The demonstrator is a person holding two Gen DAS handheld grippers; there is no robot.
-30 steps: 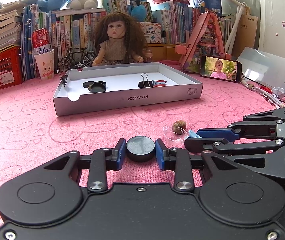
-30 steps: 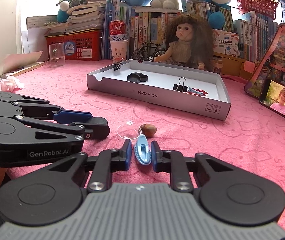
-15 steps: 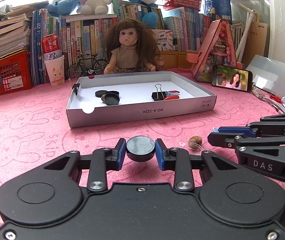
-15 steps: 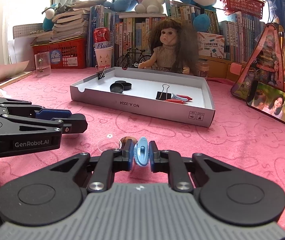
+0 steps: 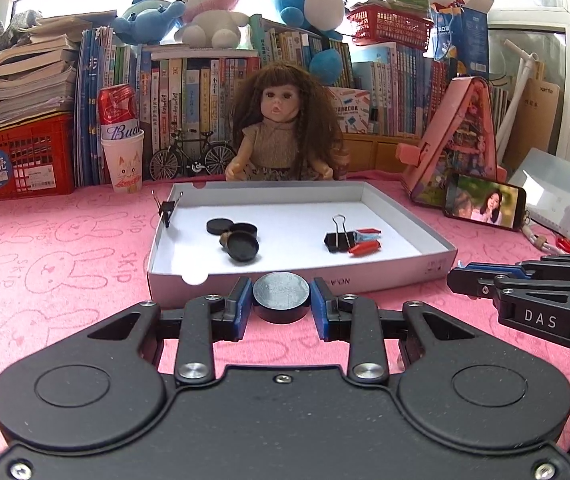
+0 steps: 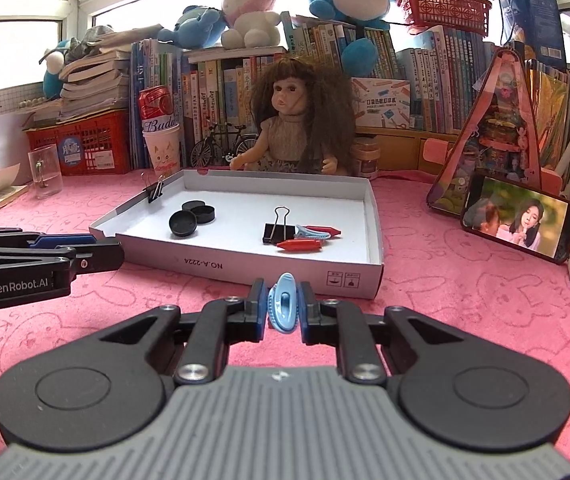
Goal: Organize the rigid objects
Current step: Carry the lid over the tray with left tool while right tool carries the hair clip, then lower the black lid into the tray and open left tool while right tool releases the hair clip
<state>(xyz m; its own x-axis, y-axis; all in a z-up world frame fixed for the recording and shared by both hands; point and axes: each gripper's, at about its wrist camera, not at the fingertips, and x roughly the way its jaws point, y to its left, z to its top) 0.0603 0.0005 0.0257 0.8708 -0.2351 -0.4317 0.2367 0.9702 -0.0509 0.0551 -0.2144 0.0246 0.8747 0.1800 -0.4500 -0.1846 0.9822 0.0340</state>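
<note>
Done: discs [image 5: 232,236] and clips [image 6: 303,236] lie in tray [image 5: 405,276] | now: your left gripper [image 5: 281,304] clamps a disc [image 5: 281,295], right gripper [image 6: 283,310] pinches a blue clip [image 6: 283,308], both just short of the tray's near wall | left: drop both in.

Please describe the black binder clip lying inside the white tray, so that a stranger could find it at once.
Find the white tray before the doll. On its floor, right of the black discs, lies the binder clip, touching coloured hair clips. The other binder clip grips the left wall.
</note>
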